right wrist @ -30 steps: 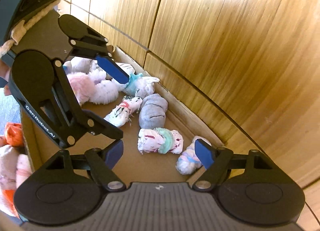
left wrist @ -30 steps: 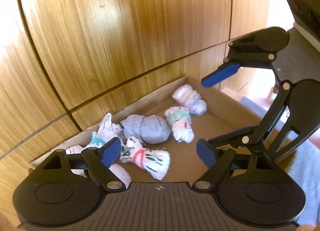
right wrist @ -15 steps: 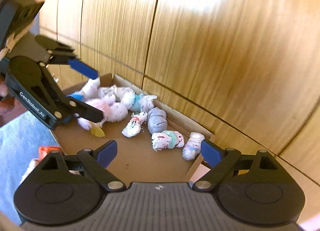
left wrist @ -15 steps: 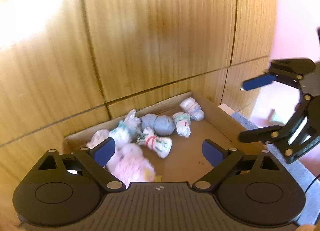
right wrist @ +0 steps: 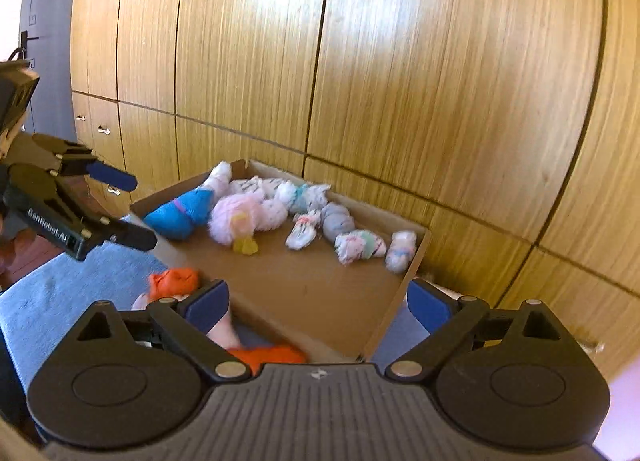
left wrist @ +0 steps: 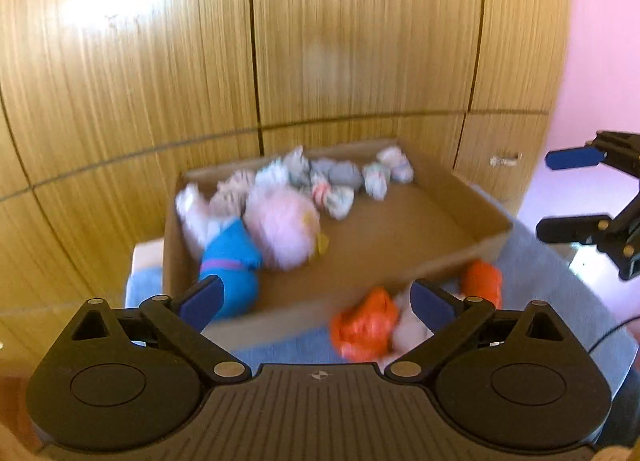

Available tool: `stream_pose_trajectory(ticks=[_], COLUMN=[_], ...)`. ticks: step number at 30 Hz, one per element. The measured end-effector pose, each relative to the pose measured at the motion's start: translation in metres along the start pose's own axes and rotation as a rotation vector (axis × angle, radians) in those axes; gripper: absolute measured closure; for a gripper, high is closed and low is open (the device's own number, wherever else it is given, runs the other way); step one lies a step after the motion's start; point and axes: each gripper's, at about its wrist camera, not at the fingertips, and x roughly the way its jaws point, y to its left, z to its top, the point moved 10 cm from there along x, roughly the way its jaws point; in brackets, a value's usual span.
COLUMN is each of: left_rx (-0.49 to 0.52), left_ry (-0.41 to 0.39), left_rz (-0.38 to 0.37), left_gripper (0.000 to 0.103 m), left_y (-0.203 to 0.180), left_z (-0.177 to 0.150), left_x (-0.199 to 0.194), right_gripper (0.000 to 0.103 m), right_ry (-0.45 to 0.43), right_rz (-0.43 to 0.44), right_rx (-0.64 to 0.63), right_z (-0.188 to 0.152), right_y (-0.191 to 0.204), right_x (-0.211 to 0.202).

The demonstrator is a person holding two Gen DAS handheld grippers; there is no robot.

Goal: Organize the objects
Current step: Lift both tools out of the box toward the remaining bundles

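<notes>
A shallow cardboard box [left wrist: 492,221] [right wrist: 312,281] stands against the wooden cabinets. Inside lie several rolled socks [left wrist: 340,197] [right wrist: 360,247], a grey roll [right wrist: 338,221], a pink fluffy toy [left wrist: 280,229] [right wrist: 236,217] and a blue bundle [left wrist: 232,253] [right wrist: 180,213]. An orange and white bundle [left wrist: 364,325] [right wrist: 176,281] lies on the mat just outside the box's near wall. My left gripper [left wrist: 316,297] [right wrist: 128,207] hovers back from the box, its jaws opening with nothing between them. My right gripper [right wrist: 318,301] [left wrist: 568,195] is likewise opening and holds nothing.
Wooden cabinet fronts [left wrist: 320,41] [right wrist: 400,61] rise right behind the box. A blue-grey mat [right wrist: 60,301] [left wrist: 560,289] lies under and in front of it. Small drawer handles [left wrist: 504,159] show low on the cabinets. A grey door [right wrist: 48,21] is at far left.
Both grippers have drawn back and apart from the box, and their jaws have widened. The whole box and the orange bundle outside it have come into view.
</notes>
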Motion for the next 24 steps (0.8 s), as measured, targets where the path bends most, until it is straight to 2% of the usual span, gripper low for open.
stream_pose_trajectory(ticks=[3, 8, 12, 14, 20, 22, 24], left_rx=[-0.006, -0.024, -0.003, -0.004, -0.038, -0.036, -0.016], left_ry=[0.018, 0.063, 0.067, 0.052, 0.039, 0.051, 0.056], left_rz=[-0.003, -0.031, -0.043, -0.05, -0.039, -0.049, -0.049], left_gripper=[0.002, 0.002, 0.002, 0.002, 0.001, 0.001, 0.001], left_y=[-0.007, -0.016, -0.022, -0.022, -0.011, -0.017, -0.026], left_z=[-0.016, -0.039, -0.045, -0.044, -0.032, -0.033, -0.036], left_x=[-0.003, -0.001, -0.005, -0.012, -0.036, -0.034, -0.027], right_gripper=[0.008, 0.007, 0.007, 0.007, 0.001, 0.001, 0.001], right_ry=[0.008, -0.032, -0.057, -0.071, -0.155, -0.171, -0.159], right_rz=[-0.013, -0.023, -0.015, -0.007, -0.105, -0.141, -0.132], right_rx=[0.038, 0.134, 0.1, 0.059, -0.099, -0.097, -0.086], right_z=[-0.015, -0.034, -0.038, -0.033, 0.013, 0.025, 0.026], right_y=[0.004, 0.007, 0.002, -0.007, -0.067, -0.088, -0.095], right_x=[-0.011, -0.044, -0.088, -0.116, -0.199, -0.206, -0.193])
